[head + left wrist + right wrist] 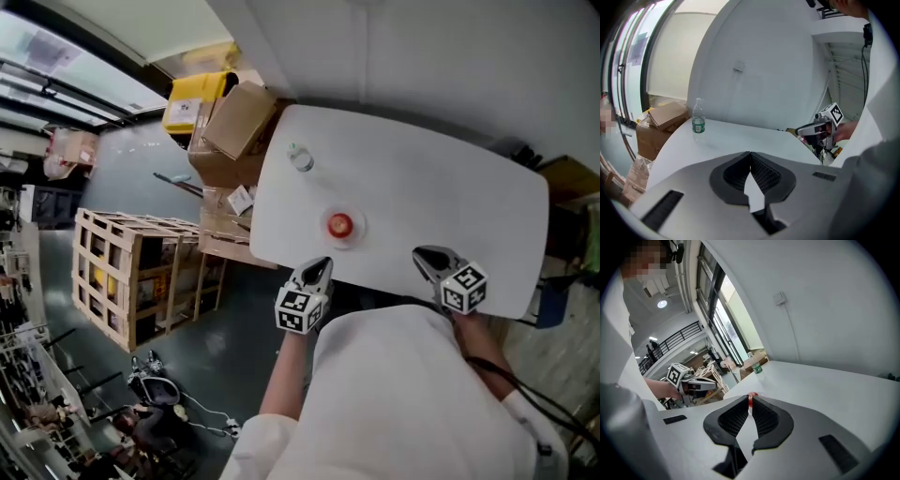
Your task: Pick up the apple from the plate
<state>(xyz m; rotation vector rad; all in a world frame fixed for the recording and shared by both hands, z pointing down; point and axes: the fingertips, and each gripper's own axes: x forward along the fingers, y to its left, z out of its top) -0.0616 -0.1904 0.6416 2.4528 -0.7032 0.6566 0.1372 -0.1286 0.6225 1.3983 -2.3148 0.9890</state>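
Two grippers sit at the near edge of the white table (450, 178) in the head view: left gripper (321, 266) and right gripper (424, 256). The apple (339, 224) rests on its plate (355, 231), near the left gripper, and a bottle (300, 157) stands farther off. Left gripper view: jaws fully together, nothing between them. Right gripper view: jaws narrowed to a slit, empty, with the apple showing red beyond the tips.
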